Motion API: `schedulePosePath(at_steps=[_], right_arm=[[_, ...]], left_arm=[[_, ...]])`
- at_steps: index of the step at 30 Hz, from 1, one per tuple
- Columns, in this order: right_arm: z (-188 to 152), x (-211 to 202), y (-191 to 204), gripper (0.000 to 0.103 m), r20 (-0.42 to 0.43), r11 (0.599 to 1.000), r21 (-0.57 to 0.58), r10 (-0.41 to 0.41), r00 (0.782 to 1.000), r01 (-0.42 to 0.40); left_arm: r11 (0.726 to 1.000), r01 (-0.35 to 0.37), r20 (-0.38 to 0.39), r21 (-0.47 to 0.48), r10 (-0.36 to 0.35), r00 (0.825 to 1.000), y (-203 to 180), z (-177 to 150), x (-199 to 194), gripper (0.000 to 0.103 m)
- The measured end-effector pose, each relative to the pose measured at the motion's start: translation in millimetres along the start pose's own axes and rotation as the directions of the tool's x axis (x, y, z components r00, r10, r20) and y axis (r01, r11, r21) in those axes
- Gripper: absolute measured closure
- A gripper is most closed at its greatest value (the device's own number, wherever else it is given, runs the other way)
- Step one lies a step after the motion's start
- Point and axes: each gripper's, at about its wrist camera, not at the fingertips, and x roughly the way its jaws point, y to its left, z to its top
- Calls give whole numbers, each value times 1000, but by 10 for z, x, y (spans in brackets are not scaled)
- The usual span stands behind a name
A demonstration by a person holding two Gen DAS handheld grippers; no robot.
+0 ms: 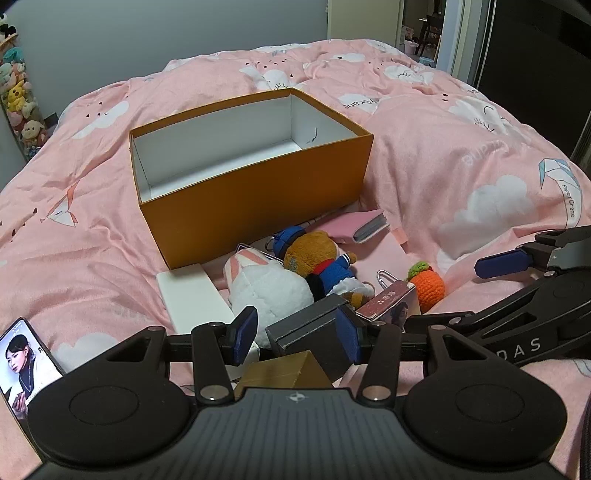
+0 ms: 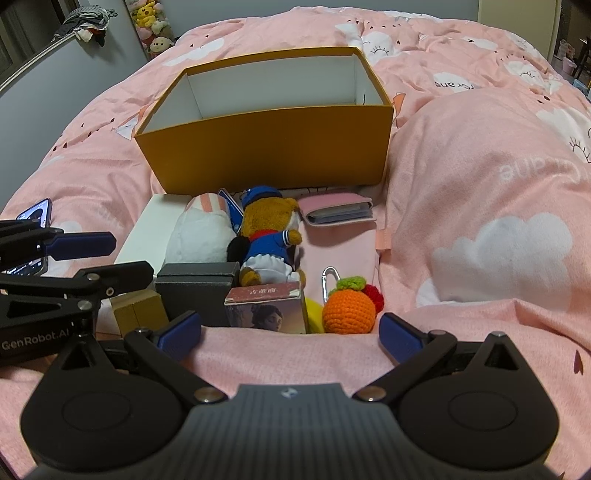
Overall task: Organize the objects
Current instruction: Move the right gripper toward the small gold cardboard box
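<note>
An open orange box (image 1: 255, 206) (image 2: 273, 144), white inside and empty, stands on the pink bed. In front of it lie a white plush (image 1: 269, 284) (image 2: 199, 236), a bear plush in blue (image 1: 317, 258) (image 2: 269, 236), a pink card wallet (image 1: 362, 227) (image 2: 336, 212), a crocheted orange (image 1: 428, 284) (image 2: 349, 310), a small picture box (image 1: 388, 302) (image 2: 267, 308), a dark grey box (image 1: 310, 325) (image 2: 197, 282), a gold box (image 1: 284, 371) (image 2: 138, 312) and a white box (image 1: 194, 299) (image 2: 144, 232). My left gripper (image 1: 295, 334) is open, its fingers on either side of the dark grey box. My right gripper (image 2: 290, 334) is open and empty, short of the picture box.
A phone (image 1: 22, 360) (image 2: 35, 214) with a lit screen lies at the left. The duvet bulges high at the right (image 2: 480, 184). Plush toys hang on the wall at far left (image 1: 16, 92). A doorway is at the far right (image 1: 424, 29).
</note>
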Motion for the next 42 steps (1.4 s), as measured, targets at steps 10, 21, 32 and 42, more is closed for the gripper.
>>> schedulePosePath(at_steps=[10,21,32,42], right_arm=[[15,3,-8,1,-1,1000,0,0,1000,0],[-7,17,2,1,-5,1000,2,5,1000,-5],[14,9,-9,1,-8,1000,3,9,1000,-9],[125,-52,44,16,8,997,-58,60,998,-59]], left_arm=[[1000,0,0,2,0,1000,-2,0,0,45],[1000,1,0,4,-1,1000,-8,-2,1,45],[999,15,36,-51,-13,999,226,9,-131,45],[992,108,-46,-69,-111,993,438,28,-211,41]])
